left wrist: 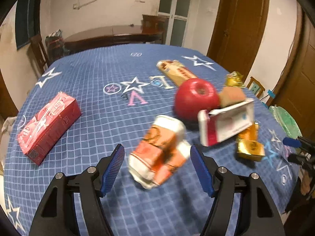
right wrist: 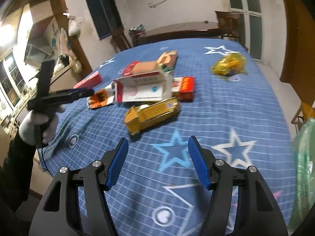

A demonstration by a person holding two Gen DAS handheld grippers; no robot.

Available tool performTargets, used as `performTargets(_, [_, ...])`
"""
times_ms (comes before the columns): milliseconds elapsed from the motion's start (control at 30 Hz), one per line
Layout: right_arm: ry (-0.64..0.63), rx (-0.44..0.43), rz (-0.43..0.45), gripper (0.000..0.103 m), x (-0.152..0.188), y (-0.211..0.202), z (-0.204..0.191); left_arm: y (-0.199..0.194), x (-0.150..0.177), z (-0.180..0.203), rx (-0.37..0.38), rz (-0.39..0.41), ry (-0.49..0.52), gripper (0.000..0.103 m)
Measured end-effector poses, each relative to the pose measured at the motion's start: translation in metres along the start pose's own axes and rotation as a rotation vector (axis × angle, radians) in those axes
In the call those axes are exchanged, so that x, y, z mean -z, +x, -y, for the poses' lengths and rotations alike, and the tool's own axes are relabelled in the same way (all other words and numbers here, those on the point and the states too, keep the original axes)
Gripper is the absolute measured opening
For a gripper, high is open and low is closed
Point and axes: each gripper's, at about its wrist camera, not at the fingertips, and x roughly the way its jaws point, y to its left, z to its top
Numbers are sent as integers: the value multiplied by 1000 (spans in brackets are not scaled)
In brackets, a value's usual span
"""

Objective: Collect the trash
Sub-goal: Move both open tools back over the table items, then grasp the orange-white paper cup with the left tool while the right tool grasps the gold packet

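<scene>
Trash lies on a blue star-pattern tablecloth [left wrist: 94,90]. My left gripper [left wrist: 157,167] is open, its jaws on either side of a crushed orange and white carton [left wrist: 159,155], not closed on it. Beyond lie a white and red open box [left wrist: 226,123], a gold box [left wrist: 249,145], a red apple [left wrist: 195,98] and a long beige wrapper [left wrist: 177,71]. My right gripper [right wrist: 156,161] is open and empty above the cloth, short of the gold box [right wrist: 152,114]. The white box [right wrist: 141,90] and the orange carton [right wrist: 100,98] lie behind it.
A red tissue pack [left wrist: 47,125] lies at the left. A yellow crumpled wrapper [right wrist: 229,64] lies far right, a red-orange small box [right wrist: 185,88] by the pile. A green plastic bag [right wrist: 303,173] hangs at the right table edge. The left hand-held gripper [right wrist: 59,96] shows in the right wrist view.
</scene>
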Motion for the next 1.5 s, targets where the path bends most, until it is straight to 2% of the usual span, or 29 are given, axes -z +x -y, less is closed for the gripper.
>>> performTargets(200, [185,-95,-41,61,-15,27,7,21,-4,5,31,-22,11,70])
performTargets(267, [264,-115,-50,61,-19,37,12,24,-3,8,13,-25,25,70])
performTargets(433, [388,-95,-57,60,-30,58,24,31,3,14,-29,-34,53,69])
performTargets(500, [410,-78,-61,60,-31,66,23,34,6,17,-40,-43,60,61])
performTargets(600, [425,-71,-49,60,-34,70,22,37,6,21,-35,-45,64,56])
performTargets(733, [425,-68,-42,58,-35,71,18,39,6,26,-29,-49,69,53])
performTargets(933, [410,-113,-25,41,-38,72,14,40,6,32,-9,-38,72,45])
performTargets(1100, [323,-92,16,29,-36,56,-3,27,14,36,-13,0,46,40])
performTargets(1233, [195,4,69,24,-34,35,-26,9,22,33,-35,57,-10,39])
performTargets(1500, [43,171,163,22,-15,3,-46,-31,35,34,-75,170,-89,39])
